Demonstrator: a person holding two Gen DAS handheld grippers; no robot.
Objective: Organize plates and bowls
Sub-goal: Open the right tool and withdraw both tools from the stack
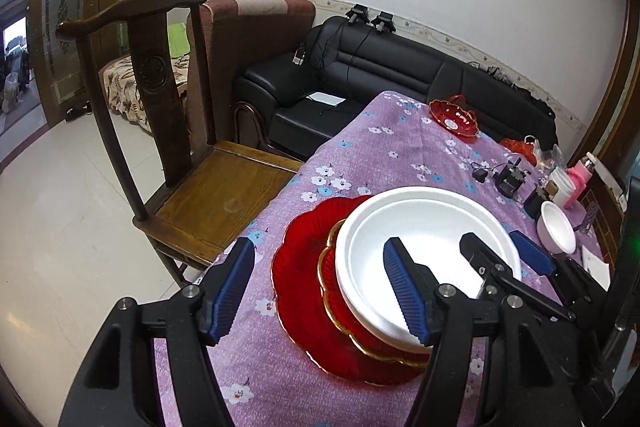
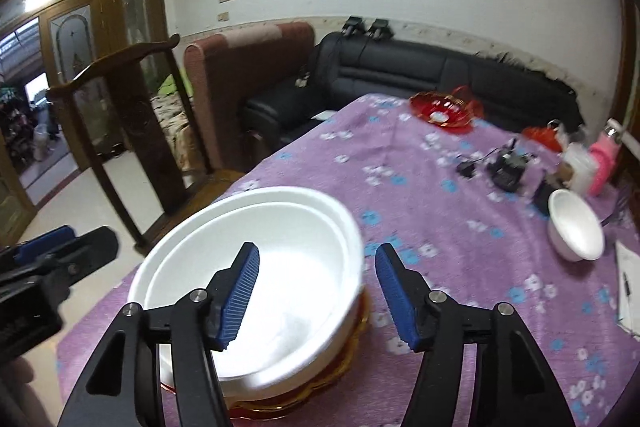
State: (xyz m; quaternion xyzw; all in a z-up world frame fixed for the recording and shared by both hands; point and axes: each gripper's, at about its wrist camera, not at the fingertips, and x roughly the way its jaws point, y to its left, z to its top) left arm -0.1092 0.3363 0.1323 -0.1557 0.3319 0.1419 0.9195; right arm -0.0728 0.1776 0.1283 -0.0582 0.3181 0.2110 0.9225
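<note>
A: Where is the white bowl [image 1: 428, 227] seen?
B: At lower centre, stacked on red plates [image 1: 308, 267] on the surface [image 1: 384, 147].
A: And the grippers?
B: Left gripper [image 1: 320, 291] and right gripper [image 2: 318, 291] are spread, nothing pinched.

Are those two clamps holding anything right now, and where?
Nothing is held. The left gripper and right gripper both stand open by the white bowl, pads off its rim.

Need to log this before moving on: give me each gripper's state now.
Left gripper: open, holding nothing.
Right gripper: open, holding nothing, jaws astride the large white foam bowl's rim.
</note>
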